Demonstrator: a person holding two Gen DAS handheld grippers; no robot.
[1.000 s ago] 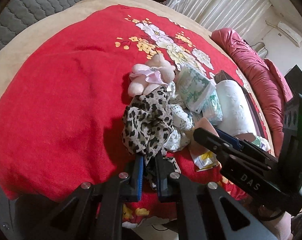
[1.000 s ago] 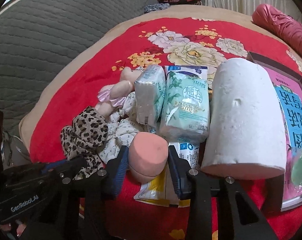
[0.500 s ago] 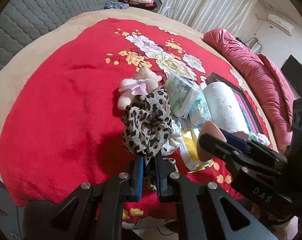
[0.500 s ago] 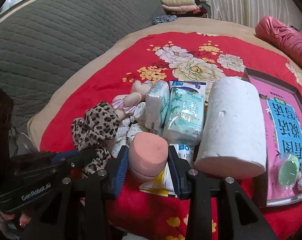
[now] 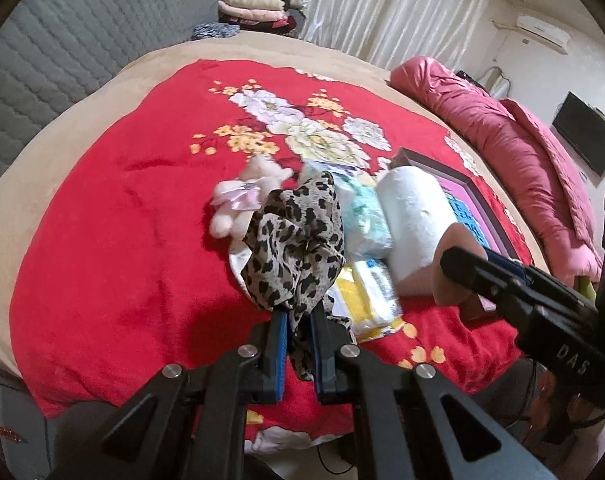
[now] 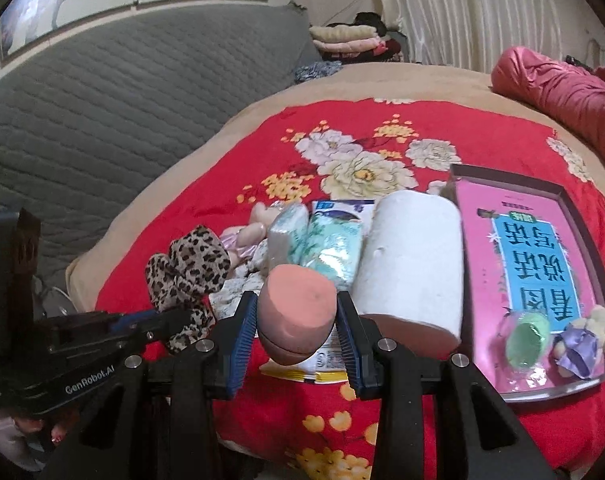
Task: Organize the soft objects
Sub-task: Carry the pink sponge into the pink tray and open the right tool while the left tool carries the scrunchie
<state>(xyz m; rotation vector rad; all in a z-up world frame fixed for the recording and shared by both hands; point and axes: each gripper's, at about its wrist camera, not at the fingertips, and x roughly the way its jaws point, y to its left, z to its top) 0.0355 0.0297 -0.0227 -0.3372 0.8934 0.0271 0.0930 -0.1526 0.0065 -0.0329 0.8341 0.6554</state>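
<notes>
My left gripper [image 5: 298,320] is shut on a leopard-print cloth [image 5: 294,236] and holds it lifted above the red bedspread; the cloth also shows in the right wrist view [image 6: 188,272]. My right gripper [image 6: 296,320] is shut on a pink makeup sponge [image 6: 298,308], held above the bed; the sponge's side shows in the left wrist view [image 5: 456,264]. A pink plush toy [image 5: 242,200], tissue packs [image 6: 330,244], a white paper roll [image 6: 412,264] and a yellow-white packet [image 5: 366,296] lie in a row on the bed.
A dark tray [image 6: 586,216] with a pink-blue book [image 6: 530,264], a green sponge [image 6: 528,340] and a small purple-bowed plush [image 6: 582,340] lies at right. A rolled pink quilt [image 5: 522,148] lies far right. Grey quilted headboard [image 6: 122,100] at left. Folded clothes [image 5: 254,10] at the back.
Both grippers have risen and pulled back from the pile, the left with the leopard cloth, the right with the pink sponge. The pile on the bed stays put.
</notes>
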